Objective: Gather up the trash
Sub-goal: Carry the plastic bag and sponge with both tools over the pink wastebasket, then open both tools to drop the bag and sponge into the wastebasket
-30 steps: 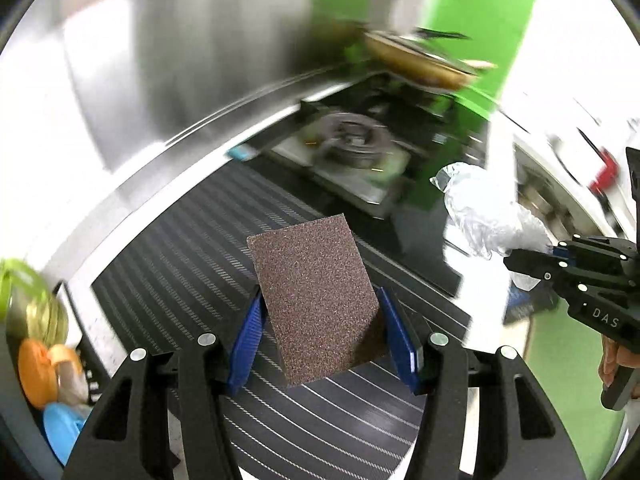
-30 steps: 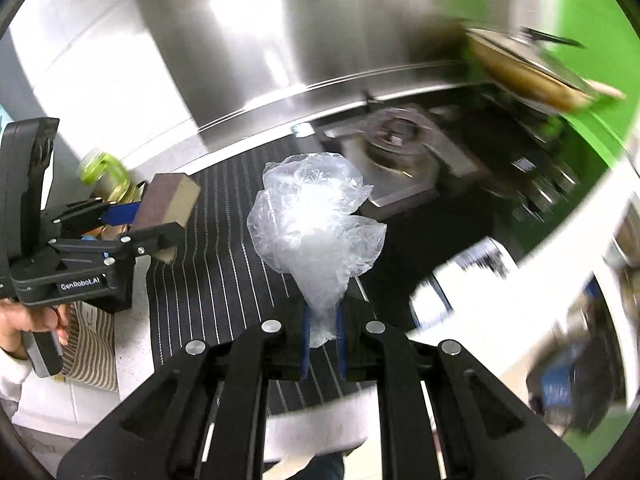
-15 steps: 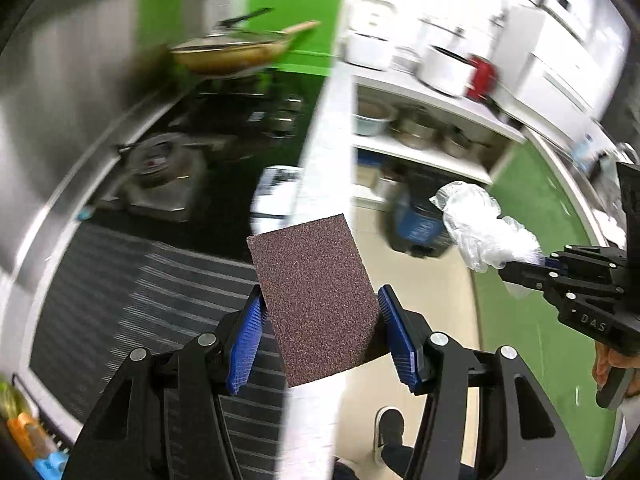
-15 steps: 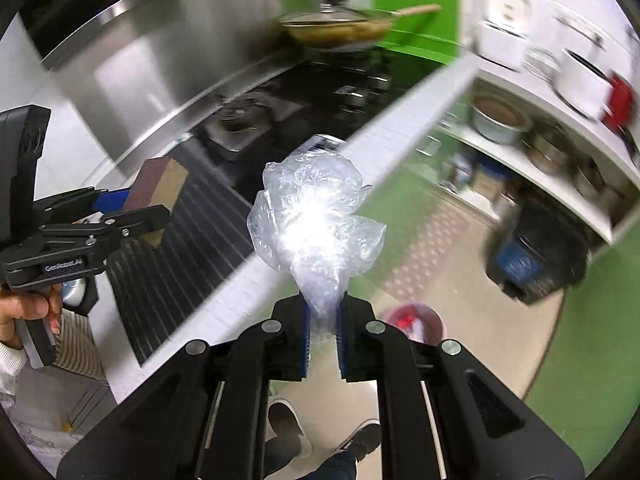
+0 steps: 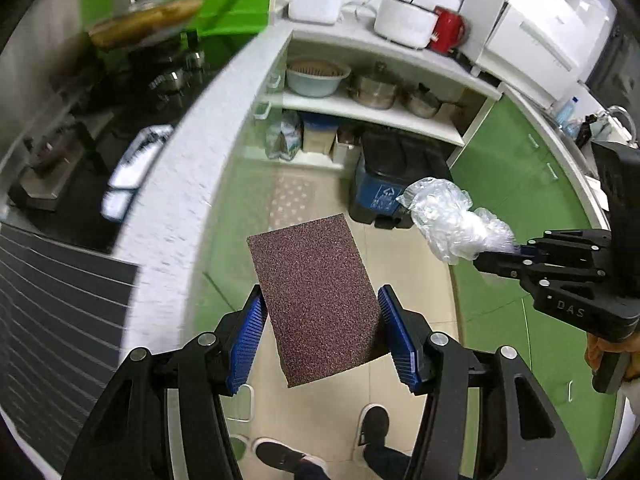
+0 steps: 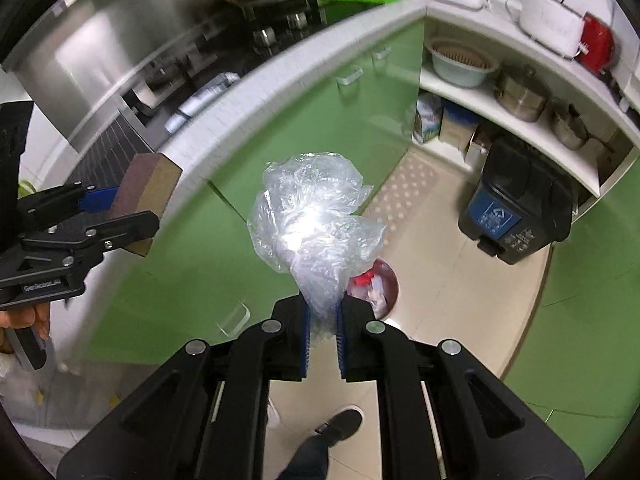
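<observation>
My left gripper (image 5: 320,332) is shut on a brown scouring sponge (image 5: 316,300), held in the air above the kitchen floor; the sponge also shows in the right wrist view (image 6: 146,196). My right gripper (image 6: 321,332) is shut on a crumpled clear plastic bag (image 6: 314,220), also held in the air; the bag shows in the left wrist view (image 5: 452,220) to the right of the sponge. A small red bin with trash in it (image 6: 374,286) stands on the floor just behind the bag. A dark lidded bin with a blue recycling panel (image 6: 516,216) stands by the shelves (image 5: 396,184).
A white counter edge (image 5: 192,168) curves along the left, with the stove and a pan (image 5: 148,20) behind it. Green cabinet doors (image 6: 280,128) stand below. Open shelves hold pots and a basin (image 6: 460,64). The person's shoes (image 5: 288,456) are on the tiled floor.
Both grippers have swung right, away from the stove and the striped mat, out over the floor toward the bins. Each still holds its item.
</observation>
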### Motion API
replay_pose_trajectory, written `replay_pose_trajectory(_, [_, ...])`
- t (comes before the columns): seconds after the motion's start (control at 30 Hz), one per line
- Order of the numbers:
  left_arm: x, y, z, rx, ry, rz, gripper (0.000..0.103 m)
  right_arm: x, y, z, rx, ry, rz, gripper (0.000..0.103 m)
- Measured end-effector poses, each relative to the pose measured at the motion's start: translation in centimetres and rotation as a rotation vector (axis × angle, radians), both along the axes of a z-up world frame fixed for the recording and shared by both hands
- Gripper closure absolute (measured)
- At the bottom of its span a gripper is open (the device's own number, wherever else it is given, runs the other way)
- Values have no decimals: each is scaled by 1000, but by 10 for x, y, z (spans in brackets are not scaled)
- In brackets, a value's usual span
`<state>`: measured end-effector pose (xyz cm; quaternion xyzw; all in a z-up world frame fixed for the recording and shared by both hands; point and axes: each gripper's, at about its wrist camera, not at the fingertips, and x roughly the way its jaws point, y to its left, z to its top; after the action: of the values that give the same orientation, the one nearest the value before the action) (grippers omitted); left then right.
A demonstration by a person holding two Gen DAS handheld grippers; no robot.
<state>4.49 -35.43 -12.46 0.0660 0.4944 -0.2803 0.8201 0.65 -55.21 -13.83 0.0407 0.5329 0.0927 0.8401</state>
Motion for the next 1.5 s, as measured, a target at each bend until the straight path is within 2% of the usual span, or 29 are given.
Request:
replay_pose_trajectory(0.2, [25,-24,-67,7,64,12,47,32,-22,-72,4,75,7,93])
replay_pose_trajectory(0.47, [62,-45,-152,18,123,-41,47,62,-34,-181,12,175,-33,93])
replay_pose_trajectory(0.67, [76,-49,-196,26,145,-67,47,82,-36,-259,39,216,-55,93])
replay_pose_trajectory(0.8, [79,-46,-214,30,154,-77,47,91,-35,-288,51,218,-48,92])
replay_pose_trajectory(0.87, [81,-45,-220,29,156,-80,47,94,-34,-299,52,221,-49,89])
replay_pose_trajectory(0.93, [83,-45,-224,26,156,-82,47,98,-35,-309,44,226,-52,71])
replay_pose_trajectory(0.97, [83,-45,-224,26,157,-80,47,99,-36,-312,39,224,-58,43])
replay_pose_trajectory(1.0, [83,-46,-226,25,158,-81,47,100,-39,-314,39,213,-73,24])
replay_pose_trajectory(1.07, [85,-47,-229,27,162,-86,47,101,-43,-315,41,198,-90,16])
replay_pose_trajectory(1.2, [86,-54,-236,31,170,-99,47,100,-52,-317,36,206,-124,9])
replay_pose_trajectory(1.5, [87,-81,-247,38,187,-149,47,83,-78,-297,14,213,-197,5])
